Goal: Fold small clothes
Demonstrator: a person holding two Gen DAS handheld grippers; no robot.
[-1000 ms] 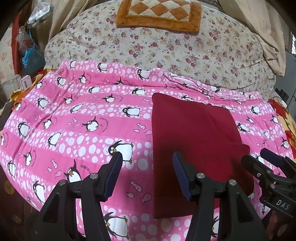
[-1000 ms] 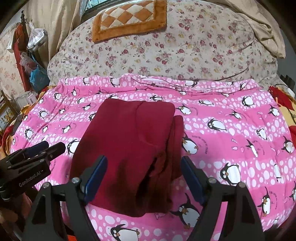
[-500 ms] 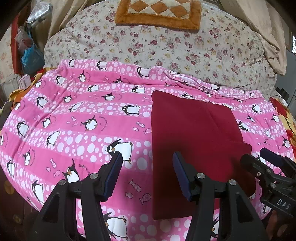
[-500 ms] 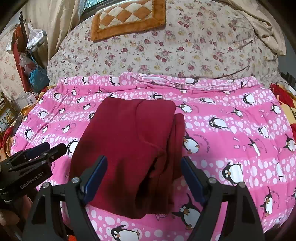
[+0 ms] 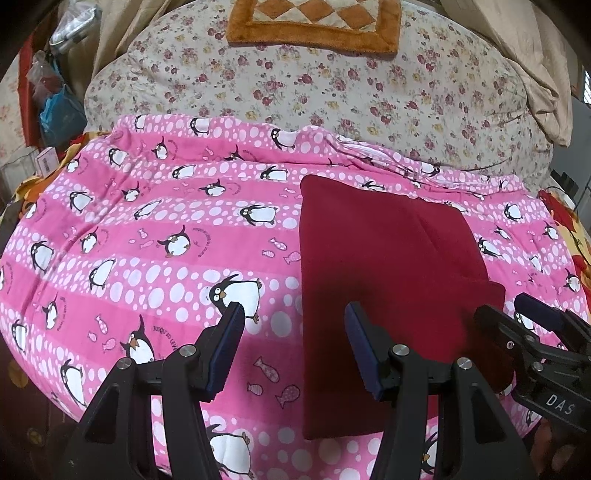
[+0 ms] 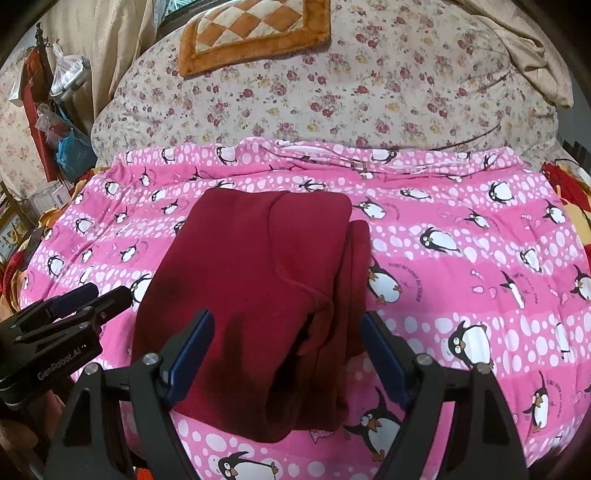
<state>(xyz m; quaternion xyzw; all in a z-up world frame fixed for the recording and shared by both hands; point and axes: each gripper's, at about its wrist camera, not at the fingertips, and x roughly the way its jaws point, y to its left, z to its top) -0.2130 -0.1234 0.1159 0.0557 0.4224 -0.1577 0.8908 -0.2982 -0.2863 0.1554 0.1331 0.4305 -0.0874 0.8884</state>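
A dark red garment (image 5: 384, 266) lies folded flat on a pink penguin-print blanket (image 5: 147, 236). It also shows in the right wrist view (image 6: 258, 280), with a folded flap on top and a thick bunched edge on its right. My left gripper (image 5: 293, 321) is open and empty, above the garment's near left edge. My right gripper (image 6: 286, 330) is open and empty, above the garment's near end. Each gripper shows in the other's view: the right one (image 5: 517, 314) at the garment's right, the left one (image 6: 92, 295) at its left.
A floral quilt (image 5: 332, 92) is heaped behind the blanket, with an orange checked cushion (image 5: 314, 22) on top. Bags and clutter (image 5: 55, 110) stand at the far left. Beige cloth (image 5: 535, 74) hangs at the far right. Red and yellow fabric (image 5: 569, 229) lies at the right edge.
Almost nothing has moved. Both grippers stay open over the folded garment, with only a slight drift of the view.
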